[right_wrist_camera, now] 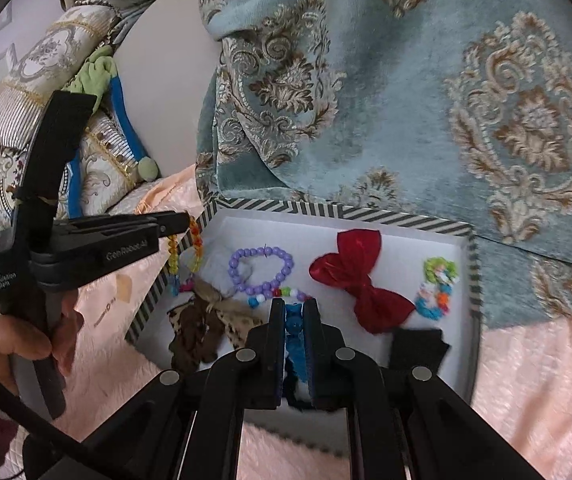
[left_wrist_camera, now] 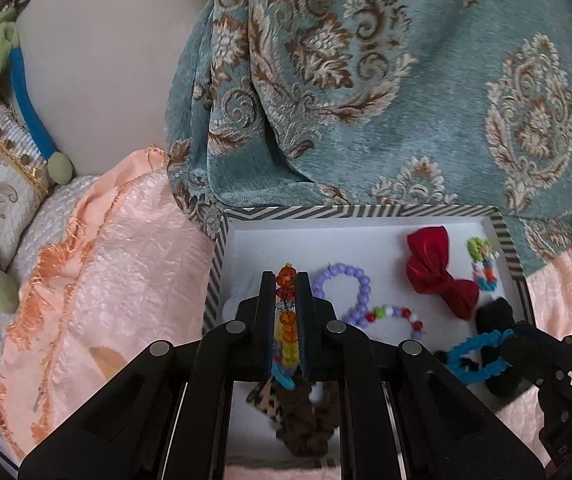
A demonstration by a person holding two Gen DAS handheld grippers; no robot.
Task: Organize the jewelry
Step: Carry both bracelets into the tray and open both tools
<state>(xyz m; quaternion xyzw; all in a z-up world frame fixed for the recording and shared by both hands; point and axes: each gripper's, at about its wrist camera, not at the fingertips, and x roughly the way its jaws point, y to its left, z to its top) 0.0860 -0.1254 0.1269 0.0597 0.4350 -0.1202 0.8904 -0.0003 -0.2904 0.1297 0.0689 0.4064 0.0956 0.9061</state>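
Observation:
A white box with a striped rim (left_wrist_camera: 222,248) (right_wrist_camera: 466,236) lies on the bed and holds jewelry. My left gripper (left_wrist_camera: 285,280) is shut on an orange and rainbow bead bracelet (left_wrist_camera: 286,332), held over the box's left side; it also shows in the right wrist view (right_wrist_camera: 196,244). My right gripper (right_wrist_camera: 294,308) is shut on a blue braided band (right_wrist_camera: 295,332), seen from the left wrist too (left_wrist_camera: 474,354). In the box lie a purple bead bracelet (right_wrist_camera: 262,268), a red bow (right_wrist_camera: 362,280), a small colourful band (right_wrist_camera: 438,288), a leopard scrunchie (right_wrist_camera: 206,328) and a black piece (right_wrist_camera: 418,346).
A teal patterned cloth (left_wrist_camera: 406,80) drapes just behind the box and touches its far rim. A pink fuzzy blanket (left_wrist_camera: 118,264) surrounds the box. Patterned pillows with a blue and green toy (left_wrist_camera: 26,92) lie at the left.

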